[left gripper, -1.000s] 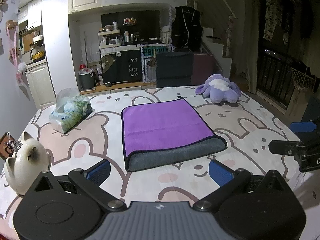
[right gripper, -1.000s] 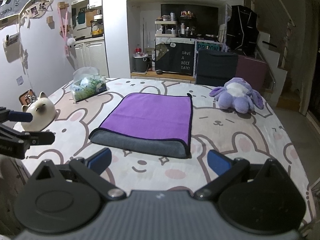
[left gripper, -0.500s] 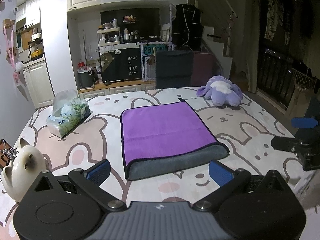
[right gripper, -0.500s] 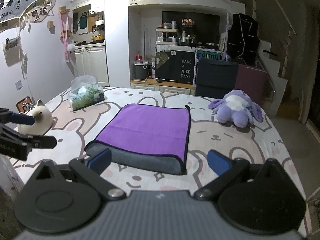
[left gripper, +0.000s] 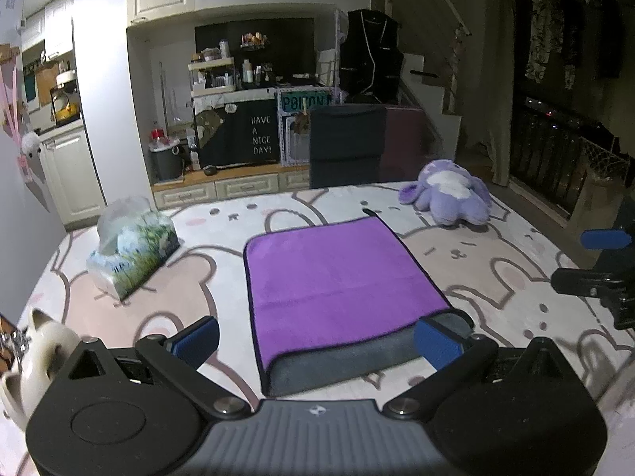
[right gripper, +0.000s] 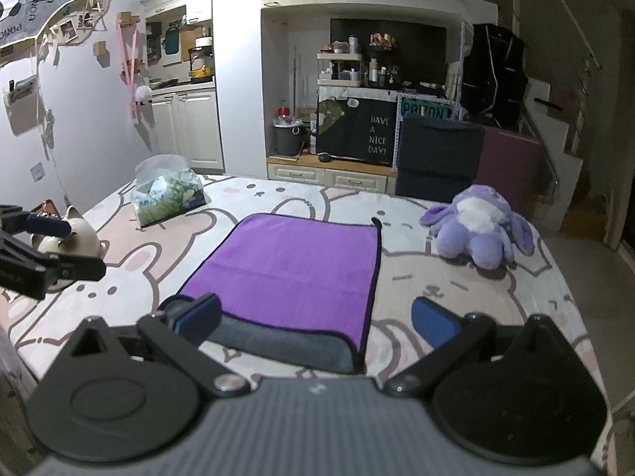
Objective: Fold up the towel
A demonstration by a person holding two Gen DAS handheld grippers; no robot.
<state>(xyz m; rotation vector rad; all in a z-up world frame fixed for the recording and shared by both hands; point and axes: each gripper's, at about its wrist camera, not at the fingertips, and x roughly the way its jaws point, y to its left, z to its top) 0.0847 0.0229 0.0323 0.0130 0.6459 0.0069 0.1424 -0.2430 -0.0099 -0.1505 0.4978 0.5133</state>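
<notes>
A purple towel (left gripper: 337,277) with a grey underside lies folded flat on the bunny-print table; it also shows in the right wrist view (right gripper: 293,269). Its grey folded edge faces me. My left gripper (left gripper: 317,341) is open and empty, held just short of that near edge. My right gripper (right gripper: 313,317) is open and empty, also just short of the near edge. Each gripper shows at the side of the other's view, apart from the towel.
A tissue pack (left gripper: 131,246) sits at the left. A purple plush toy (left gripper: 448,194) lies at the far right. A cream cat figurine (left gripper: 35,353) stands at the near left corner. A dark chair (left gripper: 345,142) stands behind the table.
Both grippers have pulled back and dropped lower, away from the towel. The towel has not moved.
</notes>
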